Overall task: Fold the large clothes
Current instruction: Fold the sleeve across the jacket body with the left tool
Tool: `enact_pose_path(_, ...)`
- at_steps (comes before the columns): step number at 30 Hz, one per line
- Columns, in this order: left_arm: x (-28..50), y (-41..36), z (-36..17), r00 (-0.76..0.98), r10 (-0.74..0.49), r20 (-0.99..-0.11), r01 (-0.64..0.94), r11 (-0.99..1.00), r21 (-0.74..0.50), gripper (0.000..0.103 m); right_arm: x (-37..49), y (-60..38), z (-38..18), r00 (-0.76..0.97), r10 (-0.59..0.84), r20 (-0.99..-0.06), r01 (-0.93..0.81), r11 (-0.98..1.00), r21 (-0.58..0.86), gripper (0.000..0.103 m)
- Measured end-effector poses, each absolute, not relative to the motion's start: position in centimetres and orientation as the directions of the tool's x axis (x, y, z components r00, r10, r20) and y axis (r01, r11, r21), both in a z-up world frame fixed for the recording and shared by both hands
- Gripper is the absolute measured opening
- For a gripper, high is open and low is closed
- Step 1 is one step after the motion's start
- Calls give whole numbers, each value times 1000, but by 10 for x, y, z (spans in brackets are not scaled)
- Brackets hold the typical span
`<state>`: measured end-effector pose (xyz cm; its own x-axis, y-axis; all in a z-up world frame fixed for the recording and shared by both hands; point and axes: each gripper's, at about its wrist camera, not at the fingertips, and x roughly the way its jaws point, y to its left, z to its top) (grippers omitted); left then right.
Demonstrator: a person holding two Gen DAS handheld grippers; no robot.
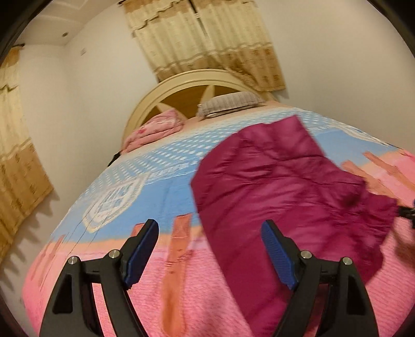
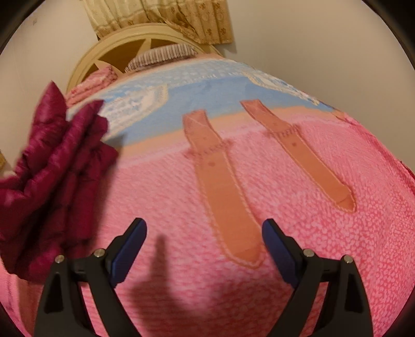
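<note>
Bedroom interior: bed, curtains, plain walls.

Bed (image 1: 109, 197) with pink, blue and orange patterned bedspread; arched cream headboard (image 1: 166, 93) with brown wooden panels against the far wall. Striped grey pillow (image 1: 228, 103) and folded pink floral blanket (image 1: 155, 127) at the head end. Beige-gold patterned curtains (image 1: 207, 39) hang above the headboard; a second matching curtain (image 1: 15, 145) on the left wall. Walls (image 1: 98, 85) plain off-white; white ceiling (image 1: 59, 23) in the upper left corner. Soft indoor light.
</note>
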<state>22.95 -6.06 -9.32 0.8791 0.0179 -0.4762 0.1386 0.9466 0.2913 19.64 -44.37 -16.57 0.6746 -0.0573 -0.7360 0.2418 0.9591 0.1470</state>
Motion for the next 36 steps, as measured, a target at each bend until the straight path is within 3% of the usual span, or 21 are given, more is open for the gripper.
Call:
enact_pose_path(7,291,-49,-118,825,113,-553,43,964,261,82,234,-397,-108,733,10,-681,136,978,161,78)
enact_pose_path(13,328,-53,-108,825,171,-539,-31,966,258,82,284,-345,-60,771,65,-634,64,982,179,66)
enact_pose_path(18,341,-58,-100,835,151,-529,-34,974,225,82,322,-298,-40,771,147,-619,5,972,236,65)
enact_pose_path(27,366,-66,-134,780,47,-624,20,995,99,82,362,-308,-132,671,76,-738,108,974,199,61)
enact_pose_path(36,367,-94,-164,771,79,-632,31,986,161,87,360,-332,-161,670,68,-739,134,969,210,61)
